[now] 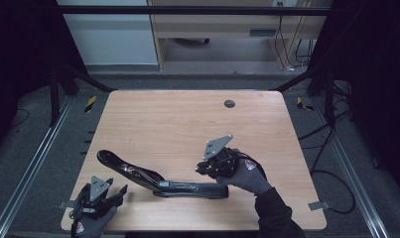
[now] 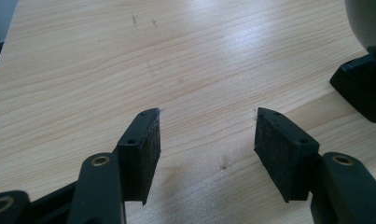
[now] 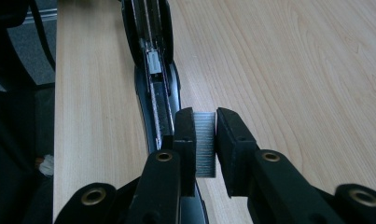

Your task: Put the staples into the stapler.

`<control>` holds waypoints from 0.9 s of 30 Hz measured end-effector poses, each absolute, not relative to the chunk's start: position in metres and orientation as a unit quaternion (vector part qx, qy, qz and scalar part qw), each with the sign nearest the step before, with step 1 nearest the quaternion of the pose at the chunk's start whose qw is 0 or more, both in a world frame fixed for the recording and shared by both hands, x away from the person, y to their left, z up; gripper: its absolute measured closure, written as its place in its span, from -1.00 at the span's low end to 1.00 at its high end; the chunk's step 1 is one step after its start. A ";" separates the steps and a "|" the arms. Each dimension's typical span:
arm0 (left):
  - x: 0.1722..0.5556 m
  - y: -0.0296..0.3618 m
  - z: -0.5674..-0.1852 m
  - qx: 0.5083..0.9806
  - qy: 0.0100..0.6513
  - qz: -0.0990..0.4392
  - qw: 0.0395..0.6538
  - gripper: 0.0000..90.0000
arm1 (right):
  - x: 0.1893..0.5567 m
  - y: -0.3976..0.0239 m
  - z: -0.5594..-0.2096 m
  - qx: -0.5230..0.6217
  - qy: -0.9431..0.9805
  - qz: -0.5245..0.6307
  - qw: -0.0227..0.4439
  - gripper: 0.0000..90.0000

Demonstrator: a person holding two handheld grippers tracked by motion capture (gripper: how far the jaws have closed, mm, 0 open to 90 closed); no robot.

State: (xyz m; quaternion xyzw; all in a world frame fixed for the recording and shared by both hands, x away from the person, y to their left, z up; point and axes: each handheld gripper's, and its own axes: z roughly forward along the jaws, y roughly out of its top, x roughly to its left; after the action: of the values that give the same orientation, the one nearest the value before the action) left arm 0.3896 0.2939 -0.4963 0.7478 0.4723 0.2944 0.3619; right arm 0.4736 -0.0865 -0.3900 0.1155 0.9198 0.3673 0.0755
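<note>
A: What does the right gripper (image 3: 205,140) hold?

B: It pinches one strip of staples (image 3: 205,143), grey and finely ribbed, standing on edge between the two black pads. Both pads press on its flat sides. In the high view the right gripper (image 1: 207,169) hangs just above the rear end of the stapler (image 1: 160,179), held by a gloved hand (image 1: 247,173).

A: And the left gripper?

B: The left gripper (image 2: 206,140) has its jaws spread, and between them there is only bare wood. In the high view the left gripper (image 1: 119,192) is at the near left corner of the counter (image 1: 187,124), close to the stapler but not touching it.

A: How many things are there?

B: One stapler, one strip of staples, two grippers. Far on the counter there is also one small round dark hole (image 1: 229,103).

A: How does the stapler look?

B: It is black, long, and opened wide: the top arm goes up and to the left, the base lies flat on the counter near the front edge. In the right gripper view the stapler (image 3: 153,70) shows its open channel (image 3: 158,100), a narrow metal track with a small grey pusher block (image 3: 154,62) in it. The strip is just beside this channel, at its right side, not inside it.
</note>
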 end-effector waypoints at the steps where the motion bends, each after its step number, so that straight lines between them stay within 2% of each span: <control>1: 0.390 0.294 -0.496 0.748 0.472 0.295 0.361 -0.11 | 0.474 -0.085 -0.391 0.115 0.921 0.366 0.074 0.74; 27: 0.389 0.294 -0.496 0.747 0.473 0.296 0.360 -0.11 | 0.480 -0.062 -0.409 0.077 0.925 0.369 0.042 0.74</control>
State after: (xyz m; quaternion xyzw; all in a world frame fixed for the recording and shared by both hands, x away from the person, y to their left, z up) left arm 0.3889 0.2942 -0.4960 0.7471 0.4734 0.2963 0.3604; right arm 0.4797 -0.0618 -0.4090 0.0774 0.9254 0.3688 0.0418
